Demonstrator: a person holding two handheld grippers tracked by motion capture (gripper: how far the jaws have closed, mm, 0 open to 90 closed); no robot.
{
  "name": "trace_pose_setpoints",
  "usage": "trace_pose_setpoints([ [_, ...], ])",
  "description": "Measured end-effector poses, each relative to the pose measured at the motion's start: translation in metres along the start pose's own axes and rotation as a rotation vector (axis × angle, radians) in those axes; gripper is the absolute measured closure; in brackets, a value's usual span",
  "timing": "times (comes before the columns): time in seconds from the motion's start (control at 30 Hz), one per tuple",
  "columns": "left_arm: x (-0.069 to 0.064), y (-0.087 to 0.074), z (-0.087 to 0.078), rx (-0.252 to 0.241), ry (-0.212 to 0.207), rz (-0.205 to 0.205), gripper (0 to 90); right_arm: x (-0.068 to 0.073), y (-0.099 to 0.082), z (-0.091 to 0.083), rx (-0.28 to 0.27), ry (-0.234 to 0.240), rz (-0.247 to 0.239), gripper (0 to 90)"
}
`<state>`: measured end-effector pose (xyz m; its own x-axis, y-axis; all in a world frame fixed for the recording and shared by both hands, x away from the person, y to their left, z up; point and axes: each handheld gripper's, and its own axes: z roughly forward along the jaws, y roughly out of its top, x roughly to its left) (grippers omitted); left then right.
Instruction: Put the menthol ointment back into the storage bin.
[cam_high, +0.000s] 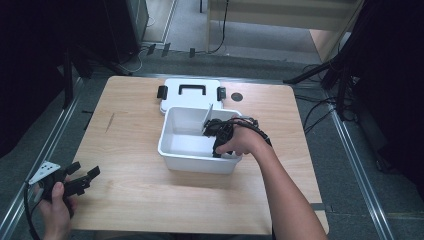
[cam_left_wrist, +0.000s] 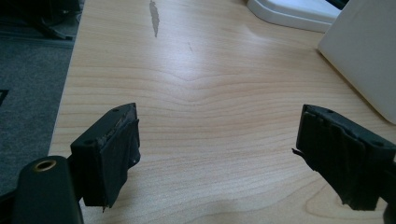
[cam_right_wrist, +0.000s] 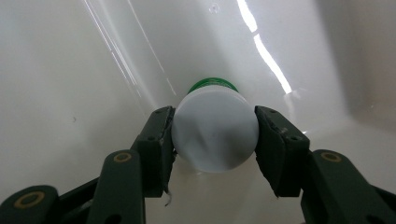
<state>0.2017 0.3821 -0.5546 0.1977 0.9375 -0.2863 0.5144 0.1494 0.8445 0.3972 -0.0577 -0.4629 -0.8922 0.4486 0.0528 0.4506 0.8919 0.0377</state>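
**Item: white bottle with green cap — in hand, inside the bin**

Location — lower right compartment of the white bin (cam_high: 172, 150), which stands mid-worktop (cam_high: 135, 190) with an upright divider (cam_high: 208, 118) across it. The bin's lid (cam_high: 192, 89) (black handle, two black latches) lies flat just behind it.

White bottle (cam_right_wrist: 215, 130): seen base-first in the right gripper view, round body, green cap (cam_right_wrist: 212, 84) at the far end toward the bin wall. Smooth, glossy plastic; judged light and stiff, probably slippery at the curved sides. Best hold is across the widest part of the body, as now, not at the cap.

Right gripper (cam_right_wrist: 215, 140): reaching down into the bin, jaws closed on the bottle, one pad on each side of it.

Left gripper (cam_left_wrist: 215, 144): held at the near left corner of the worktop, well apart from the bin, jaws wide apart with nothing between them.
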Motion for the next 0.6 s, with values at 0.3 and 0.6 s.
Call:
trace_pose_setpoints([
  [0.3, 0.000, 0.000, 0.000, 0.001, -0.001, 0.000, 14.5, 0.004, -0.001, -0.004, -0.001, -0.007, -0.011, 46.0],
  [0.6, 0.000, 0.000, 0.000, 0.001, -0.002, 0.001, 14.5, 0.009, -0.005, -0.033, -0.010, -0.036, -0.015, 45.4],
])
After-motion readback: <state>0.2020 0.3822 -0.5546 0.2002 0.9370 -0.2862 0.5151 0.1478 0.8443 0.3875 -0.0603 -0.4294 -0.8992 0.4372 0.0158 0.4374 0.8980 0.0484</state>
